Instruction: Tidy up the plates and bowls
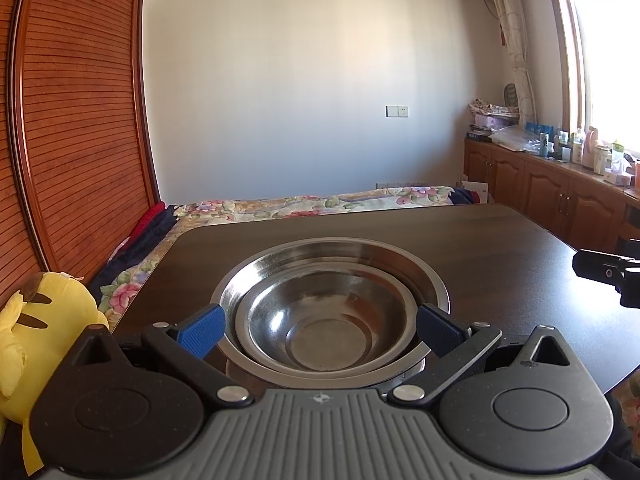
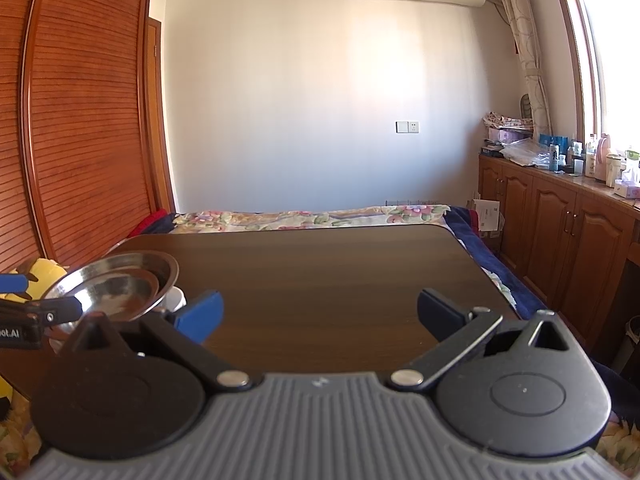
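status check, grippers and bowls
Left gripper open around the stacked steel bowls. Right gripper open, empty, over bare table. Nothing in the way.

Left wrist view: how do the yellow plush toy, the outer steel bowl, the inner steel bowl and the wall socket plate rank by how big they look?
1. Outer steel bowl
2. Inner steel bowl, nested inside it
3. Yellow plush toy, partly cut off and close to the camera, so its rank is unsure
4. Wall socket plate, far away
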A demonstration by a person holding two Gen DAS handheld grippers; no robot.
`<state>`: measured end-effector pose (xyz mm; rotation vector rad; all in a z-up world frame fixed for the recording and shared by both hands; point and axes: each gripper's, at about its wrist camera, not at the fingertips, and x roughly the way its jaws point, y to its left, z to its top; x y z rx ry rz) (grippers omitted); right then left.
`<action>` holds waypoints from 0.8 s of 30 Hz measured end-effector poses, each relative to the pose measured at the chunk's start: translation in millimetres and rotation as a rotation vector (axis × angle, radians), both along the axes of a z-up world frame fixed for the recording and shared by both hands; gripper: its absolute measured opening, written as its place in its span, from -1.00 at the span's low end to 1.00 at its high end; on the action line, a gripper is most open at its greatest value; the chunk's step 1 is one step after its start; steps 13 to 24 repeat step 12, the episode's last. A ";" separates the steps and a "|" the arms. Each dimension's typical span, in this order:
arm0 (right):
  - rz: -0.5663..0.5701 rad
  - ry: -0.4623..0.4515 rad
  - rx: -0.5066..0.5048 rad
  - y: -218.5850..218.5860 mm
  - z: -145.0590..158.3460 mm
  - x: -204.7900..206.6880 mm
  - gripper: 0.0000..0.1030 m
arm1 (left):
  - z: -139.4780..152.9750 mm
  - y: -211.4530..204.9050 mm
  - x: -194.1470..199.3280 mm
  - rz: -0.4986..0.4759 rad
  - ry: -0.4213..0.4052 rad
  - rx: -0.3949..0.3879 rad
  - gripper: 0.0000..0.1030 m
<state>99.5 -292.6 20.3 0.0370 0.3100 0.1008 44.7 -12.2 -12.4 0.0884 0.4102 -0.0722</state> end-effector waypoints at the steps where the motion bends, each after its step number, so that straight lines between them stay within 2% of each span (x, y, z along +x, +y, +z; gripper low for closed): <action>1: 0.000 0.000 0.003 -0.2 -0.1 -0.3 1.00 | 0.2 0.1 0.0 0.000 0.000 0.000 1.00; 24: -0.003 -0.002 0.001 -0.9 0.9 -0.6 1.00 | 0.9 0.1 0.6 0.000 0.002 0.000 1.00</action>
